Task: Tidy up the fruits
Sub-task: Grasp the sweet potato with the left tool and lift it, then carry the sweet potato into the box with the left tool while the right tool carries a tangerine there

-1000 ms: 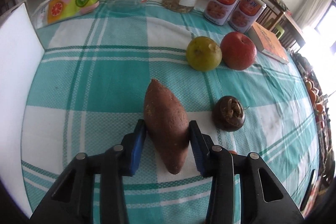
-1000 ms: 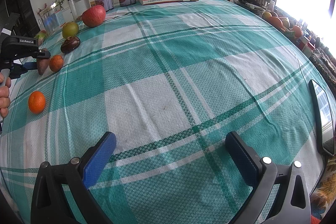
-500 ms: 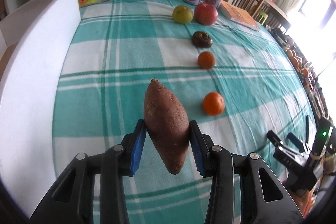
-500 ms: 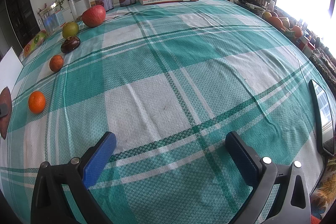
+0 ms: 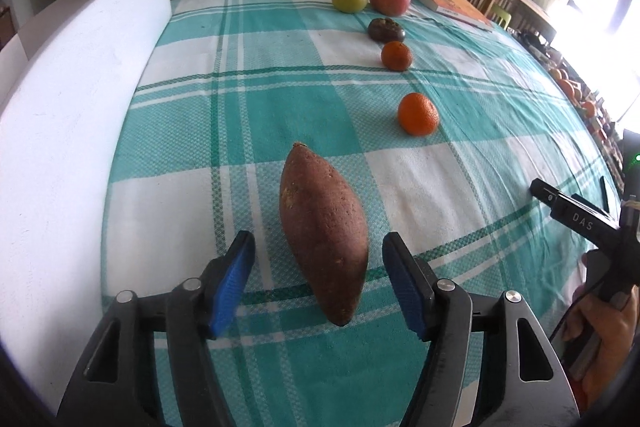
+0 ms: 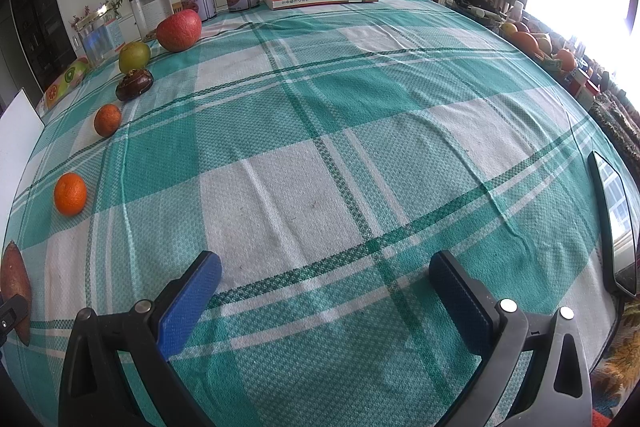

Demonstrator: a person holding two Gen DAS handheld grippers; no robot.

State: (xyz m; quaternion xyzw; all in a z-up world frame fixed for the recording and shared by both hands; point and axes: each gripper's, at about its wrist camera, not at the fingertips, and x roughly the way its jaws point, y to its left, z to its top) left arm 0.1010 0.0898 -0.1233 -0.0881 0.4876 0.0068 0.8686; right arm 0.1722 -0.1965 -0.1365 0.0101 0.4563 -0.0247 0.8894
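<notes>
My left gripper [image 5: 316, 279] is opening off the sweet potato [image 5: 324, 235]; pads clear; it's dense, firm, tapered, so grab mid-belly; right gripper [image 6: 324, 291] spread, empty.

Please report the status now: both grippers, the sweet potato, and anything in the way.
Left gripper opening, pads clear of sweet potato. Potato on tablecloth, ending fruit row behind orange. Right gripper open, empty. Nothing in the way.

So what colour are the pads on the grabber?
Blue pads on black arms; the left wrist view shows them best.
</notes>
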